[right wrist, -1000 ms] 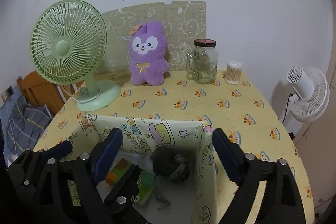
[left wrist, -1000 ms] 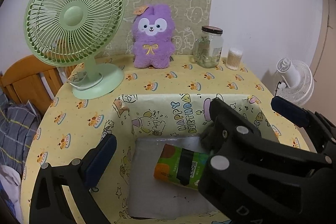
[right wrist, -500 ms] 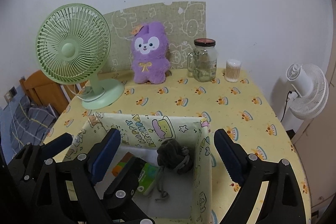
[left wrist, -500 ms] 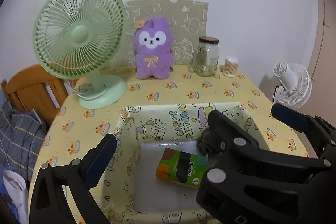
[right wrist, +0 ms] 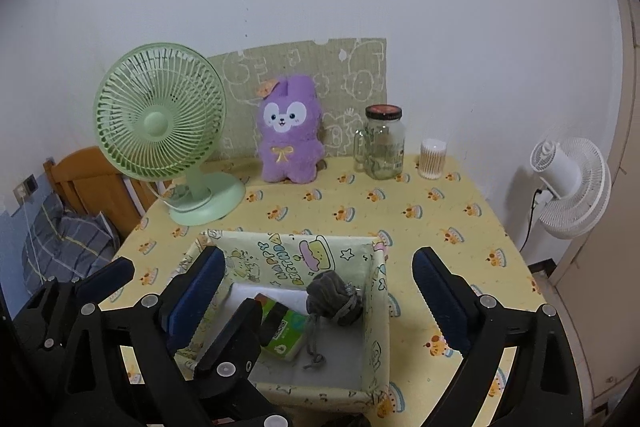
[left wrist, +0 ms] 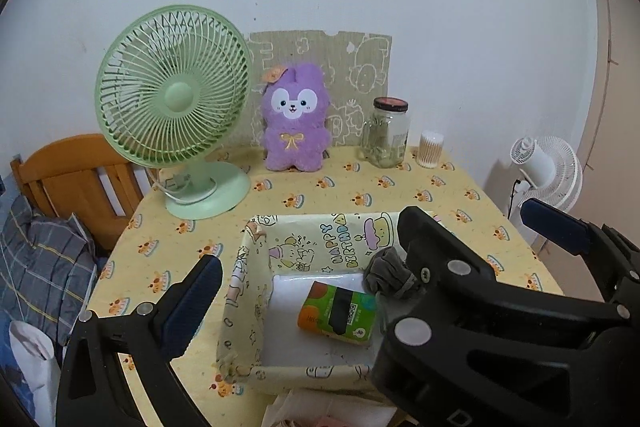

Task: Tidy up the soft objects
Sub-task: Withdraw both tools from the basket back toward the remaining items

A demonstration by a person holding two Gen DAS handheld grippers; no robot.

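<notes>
So from my end, both grippers are hanging above the near edge of the fabric box, which sits on the yellow tablecloth. My right gripper has its jaws spread wide; they've just been opening a bit more, with nothing pinched between them. The grey drawstring pouch lies below them inside the box, tucked against its right wall, cord trailing toward me. Beside it, the green and orange tissue pack lies flat on the box's white floor, more to the left. My left gripper is also spread, pads clear of everything; its right finger is mostly blocked by the other gripper's frame in its own view. Room-wise: decent open cloth between the box's far rim and the back row, where the green fan, purple plush, glass jar and cotton swab tub line up by the wall. Table edge drops off on the right, toward a white fan.
</notes>
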